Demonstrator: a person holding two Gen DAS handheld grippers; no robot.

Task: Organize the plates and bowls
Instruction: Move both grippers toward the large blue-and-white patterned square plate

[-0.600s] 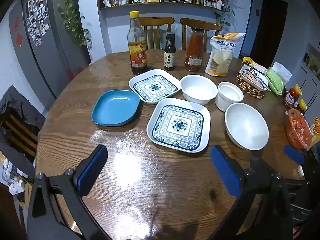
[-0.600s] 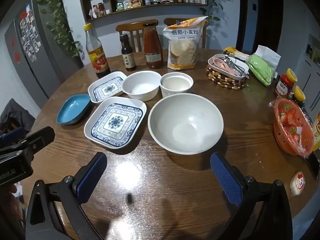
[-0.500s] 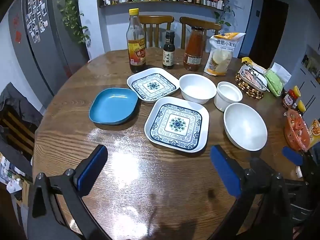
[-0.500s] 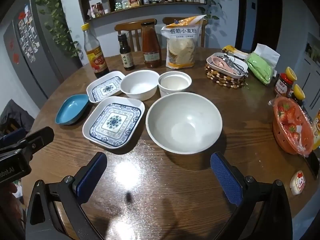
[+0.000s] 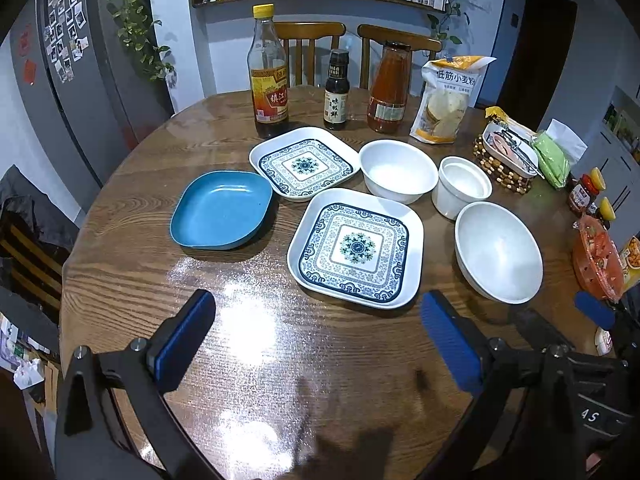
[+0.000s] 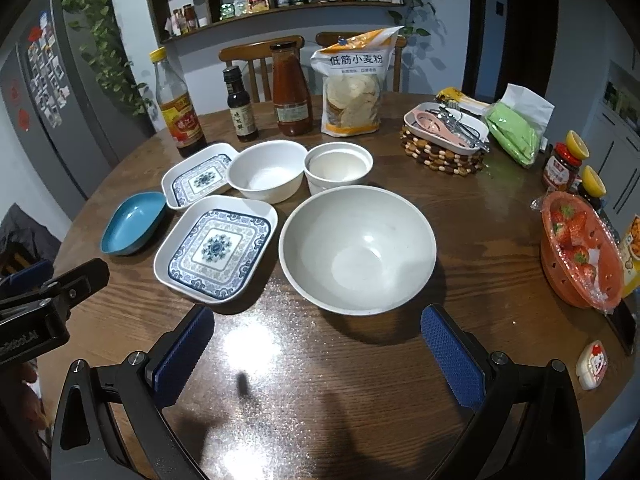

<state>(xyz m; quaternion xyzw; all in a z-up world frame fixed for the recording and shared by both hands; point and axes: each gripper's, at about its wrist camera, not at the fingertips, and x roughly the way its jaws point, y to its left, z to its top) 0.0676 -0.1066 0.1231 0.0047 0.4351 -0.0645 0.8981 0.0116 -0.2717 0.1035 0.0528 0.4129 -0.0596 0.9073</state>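
On the round wooden table [image 5: 260, 360] lie a blue dish [image 5: 222, 210], a small patterned square plate [image 5: 306, 164], a larger patterned square plate [image 5: 356, 246], a medium white bowl [image 5: 398, 170], a white cup-shaped bowl [image 5: 464, 186] and a large white bowl [image 5: 498, 252]. My left gripper [image 5: 318, 340] hovers open over bare table, just short of the larger plate. My right gripper [image 6: 318, 348] is open too, short of the large white bowl [image 6: 358, 248], beside the larger plate [image 6: 218, 248]. Nothing sits between either pair of fingers.
Three bottles [image 5: 270, 76] and a flour bag [image 5: 446, 100] stand behind the dishes. A utensil tray on a beaded mat [image 6: 446, 136], a green pack [image 6: 512, 134], jars [image 6: 562, 166] and a strawberry basket [image 6: 580, 256] fill the right side. Two chairs [image 5: 308, 44] stand beyond the table.
Both views have shifted slightly: the dishes sit a little more to the left in each frame. Both grippers stay open and empty.
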